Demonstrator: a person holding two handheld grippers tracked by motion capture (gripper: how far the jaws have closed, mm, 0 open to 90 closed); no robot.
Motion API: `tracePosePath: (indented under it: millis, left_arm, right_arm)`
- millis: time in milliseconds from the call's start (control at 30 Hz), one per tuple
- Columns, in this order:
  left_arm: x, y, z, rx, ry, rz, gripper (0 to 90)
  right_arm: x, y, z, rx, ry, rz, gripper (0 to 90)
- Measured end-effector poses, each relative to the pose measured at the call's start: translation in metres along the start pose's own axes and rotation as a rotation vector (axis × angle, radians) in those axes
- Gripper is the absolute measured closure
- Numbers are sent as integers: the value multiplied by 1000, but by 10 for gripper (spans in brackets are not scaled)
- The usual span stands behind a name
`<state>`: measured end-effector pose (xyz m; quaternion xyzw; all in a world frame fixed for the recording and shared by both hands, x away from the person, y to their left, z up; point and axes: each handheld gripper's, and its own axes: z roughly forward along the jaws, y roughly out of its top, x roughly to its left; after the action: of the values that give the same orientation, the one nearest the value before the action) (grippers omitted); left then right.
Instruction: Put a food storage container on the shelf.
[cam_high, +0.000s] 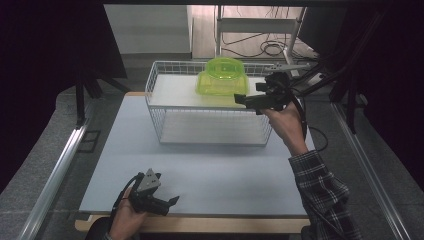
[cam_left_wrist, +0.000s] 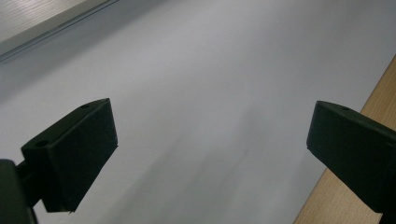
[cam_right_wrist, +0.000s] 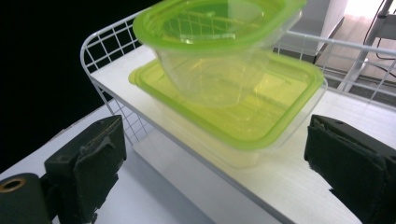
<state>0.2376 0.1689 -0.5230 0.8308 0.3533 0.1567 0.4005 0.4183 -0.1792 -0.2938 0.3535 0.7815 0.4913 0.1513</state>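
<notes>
High view: translucent green plastic bowl sits atop a rectangular green-lidded clear container on the white wire rack's upper shelf, at 12 o'clock. Right gripper, jaws apart, hovers just beside them. Left gripper, jaws apart, rests at 7 o'clock on the tabletop.

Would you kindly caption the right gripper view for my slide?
Open right gripper faces two stacked green containers on the wire rack's top shelf.
</notes>
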Motion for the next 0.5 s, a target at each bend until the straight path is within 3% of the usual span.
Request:
tracePosePath:
  millis: [500]
  left_arm:
    - [0,0,0,4,6,9,16]
  right_arm:
    - [6,-29,5,29,-6,-39,39]
